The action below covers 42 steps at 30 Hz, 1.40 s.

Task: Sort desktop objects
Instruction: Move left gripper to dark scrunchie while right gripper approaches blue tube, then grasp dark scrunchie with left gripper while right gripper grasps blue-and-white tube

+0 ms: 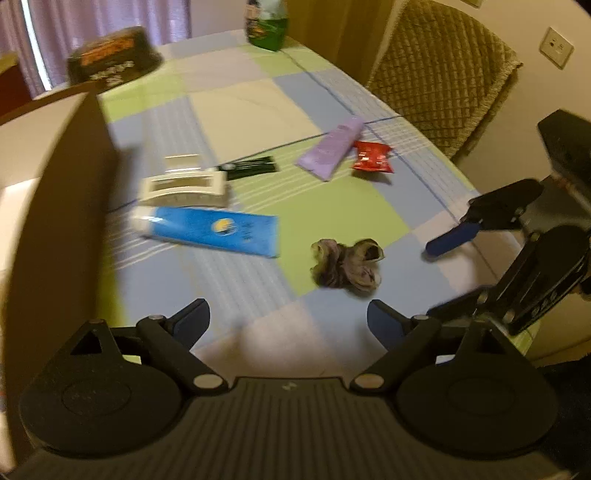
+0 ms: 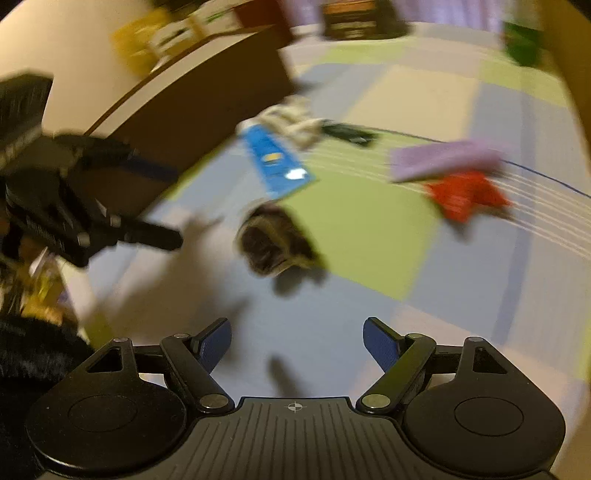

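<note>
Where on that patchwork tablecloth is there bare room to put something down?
Free: the near strip between the left claw and the furry grey scrunchie, and the far patches between the purple tube and the green bottle. Crowded: beside the cardboard box, around the blue tube and white holder.

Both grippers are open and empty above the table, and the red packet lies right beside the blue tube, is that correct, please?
Not quite: the red packet lies beside the purple tube, as the left wrist view shows; the blue tube is apart. Both the left gripper and right gripper are open and empty.
</note>
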{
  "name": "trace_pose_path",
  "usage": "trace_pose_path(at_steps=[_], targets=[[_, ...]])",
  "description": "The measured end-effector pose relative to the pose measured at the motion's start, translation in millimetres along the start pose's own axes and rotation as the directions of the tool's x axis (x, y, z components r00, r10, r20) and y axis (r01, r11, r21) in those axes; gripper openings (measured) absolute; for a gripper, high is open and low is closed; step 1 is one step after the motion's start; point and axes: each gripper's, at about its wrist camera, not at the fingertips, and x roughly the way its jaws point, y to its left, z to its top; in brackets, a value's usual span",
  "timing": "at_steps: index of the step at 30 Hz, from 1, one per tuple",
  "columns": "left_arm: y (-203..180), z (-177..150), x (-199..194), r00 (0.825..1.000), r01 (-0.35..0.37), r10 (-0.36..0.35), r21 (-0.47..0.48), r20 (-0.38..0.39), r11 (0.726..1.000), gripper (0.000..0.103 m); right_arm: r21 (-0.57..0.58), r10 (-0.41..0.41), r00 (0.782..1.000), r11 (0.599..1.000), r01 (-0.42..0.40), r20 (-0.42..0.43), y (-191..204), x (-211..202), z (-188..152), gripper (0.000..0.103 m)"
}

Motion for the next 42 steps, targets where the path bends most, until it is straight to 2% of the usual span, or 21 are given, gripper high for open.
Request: trace_pose_path(at_steps=[5,7,8,10,14,15,17,19,20,21,23,24,29,34,36,37,42], targets=[[-26.5,10.8,29.7,0.997,0.073,-0.074,0.023,0.014,0.997,0.09,0.101,-0.072,0.996,0.993,0.066,0.057,-25.5,-32.6,-9.8,0.081],[-36.8,14.0,45.5,0.997,0.076,-0.076,0.033,0.013,0.997,0.088,0.131,-0.096,0.993,0.988,0.086,0.071,-32.5,-43.1,-14.1,0.081],[-40.7,14.9,53.6,0.998,0.068,-0.069,0.039,0.004,0.997,0.084,0.135,-0.103,0.992,0.986,0.093,0.072,-34.2,-47.0,-14.4,0.081],[-46.4,12.4,67.4,0.999,0.047,-0.046,0.051,-0.024,0.998,0.063,0.136,-0.115,0.991,0.985,0.104,0.075,-36.6,-51.7,-14.6,0.081],[-52.0,1.1,67.8,0.999,-0.005,0.008,0.085,-0.043,0.996,0.057,0.107,-0.092,0.992,0.991,0.083,0.082,-34.5,-51.4,-3.1,0.081],[-49.4,-1.8,63.6,0.999,-0.01,0.014,0.072,-0.046,0.997,0.057,0.093,-0.081,0.993,0.993,0.074,0.082,-32.5,-46.3,1.2,0.081],[-42.9,-7.7,54.1,0.999,-0.013,0.015,0.037,-0.044,0.999,0.065,0.061,-0.06,0.995,0.997,0.054,0.084,-27.8,-37.7,9.2,0.081],[-38.0,-9.4,51.0,0.999,-0.016,0.016,0.01,-0.034,1.0,0.065,0.03,-0.039,0.995,0.999,0.037,0.089,-22.3,-27.4,18.6,0.081],[-35.6,-10.0,50.0,0.999,-0.018,0.018,-0.003,-0.03,1.0,0.06,0.016,-0.034,0.995,0.999,0.033,0.089,-19.3,-22.1,24.1,0.081],[-34.3,-9.8,51.1,1.0,-0.01,0.009,-0.014,-0.028,1.0,0.04,0.002,-0.031,0.996,1.0,0.031,0.089,-16.3,-16.7,29.8,0.081],[-33.8,-8.8,53.0,1.0,0.005,-0.006,-0.024,-0.021,1.0,0.032,-0.032,-0.025,0.995,0.999,0.028,0.095,-10.7,-10.8,40.0,0.081],[-35.1,-9.1,51.1,1.0,0.008,-0.008,-0.013,-0.015,1.0,0.022,-0.046,-0.021,0.995,0.999,0.026,0.099,-8.5,-8.8,44.6,0.081],[-20.7,-15.2,15.6,0.999,-0.051,0.051,-0.034,0.019,0.998,0.02,-0.107,0.001,0.995,0.994,0.01,0.103,2.7,8.8,67.5,0.081],[12.4,-12.1,-53.7,0.984,-0.145,0.155,-0.106,0.092,0.984,0.02,-0.236,0.05,0.992,0.972,-0.021,0.116,32.6,39.1,96.9,0.081],[27.5,-8.8,-81.6,0.971,-0.186,0.203,-0.137,0.123,0.973,0.02,-0.294,0.072,0.991,0.955,-0.036,0.112,46.8,54.2,110.6,0.069],[34.8,-7.2,-93.0,0.965,-0.205,0.225,-0.151,0.132,0.967,0.021,-0.312,0.082,0.991,0.949,-0.045,0.106,53.0,62.9,118.0,0.055],[63.2,-6.4,-125.2,0.948,-0.243,0.278,-0.212,0.154,0.947,0.021,-0.392,0.096,0.993,0.918,-0.061,0.071,77.9,110.9,149.8,0.055]])
